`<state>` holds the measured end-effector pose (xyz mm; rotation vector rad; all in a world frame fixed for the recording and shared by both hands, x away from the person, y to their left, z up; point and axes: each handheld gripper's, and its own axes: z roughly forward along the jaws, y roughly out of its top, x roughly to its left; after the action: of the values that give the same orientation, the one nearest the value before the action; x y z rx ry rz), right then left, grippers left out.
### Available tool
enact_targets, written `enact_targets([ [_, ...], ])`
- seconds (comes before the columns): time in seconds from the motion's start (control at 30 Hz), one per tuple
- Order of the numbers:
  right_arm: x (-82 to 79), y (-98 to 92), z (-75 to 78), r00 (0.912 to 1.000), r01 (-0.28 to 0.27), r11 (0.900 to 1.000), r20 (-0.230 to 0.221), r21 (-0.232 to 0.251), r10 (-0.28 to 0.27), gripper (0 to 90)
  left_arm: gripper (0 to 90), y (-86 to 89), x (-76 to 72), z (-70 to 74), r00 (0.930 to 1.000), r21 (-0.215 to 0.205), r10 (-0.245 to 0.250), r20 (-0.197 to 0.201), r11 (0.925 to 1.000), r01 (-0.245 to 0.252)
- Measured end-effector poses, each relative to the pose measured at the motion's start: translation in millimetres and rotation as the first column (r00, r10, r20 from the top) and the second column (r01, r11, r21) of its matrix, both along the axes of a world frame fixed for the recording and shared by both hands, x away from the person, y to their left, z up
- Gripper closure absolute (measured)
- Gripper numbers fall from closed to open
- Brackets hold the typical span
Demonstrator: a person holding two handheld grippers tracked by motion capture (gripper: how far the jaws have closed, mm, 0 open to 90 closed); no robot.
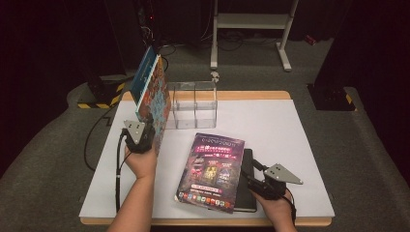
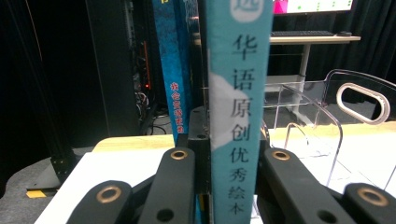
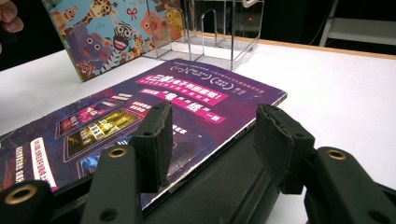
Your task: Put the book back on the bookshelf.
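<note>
Left gripper (image 1: 145,137) clamps the picture books (image 1: 151,89) upright, beside the clear rack (image 1: 193,104).
Book tops are cropped in the left gripper view; right gripper (image 3: 210,140) gapes over the purple magazine (image 1: 212,171), notebook (image 1: 247,188) half-hidden.

Glossy paper magazine (image 1: 212,171), clear smooth plastic rack (image 1: 193,104), matt white table (image 1: 290,145).

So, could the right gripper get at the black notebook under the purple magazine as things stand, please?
Probably yes: the right gripper has open jaws at the black notebook, whose right edge lies uncovered beside the purple magazine.
</note>
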<state>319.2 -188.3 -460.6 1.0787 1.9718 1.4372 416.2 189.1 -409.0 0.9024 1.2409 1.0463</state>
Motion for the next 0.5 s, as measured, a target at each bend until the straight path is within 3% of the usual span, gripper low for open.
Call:
enact_targets([
  [0.5,0.6,2.5,-2.0,0.9999,-0.002,1.0,-0.01,-0.006,0.002,46.9,74.2,8.0,-11.4,-2.2,0.9988,-0.009,-0.049,-0.001,0.9988,0.049],
])
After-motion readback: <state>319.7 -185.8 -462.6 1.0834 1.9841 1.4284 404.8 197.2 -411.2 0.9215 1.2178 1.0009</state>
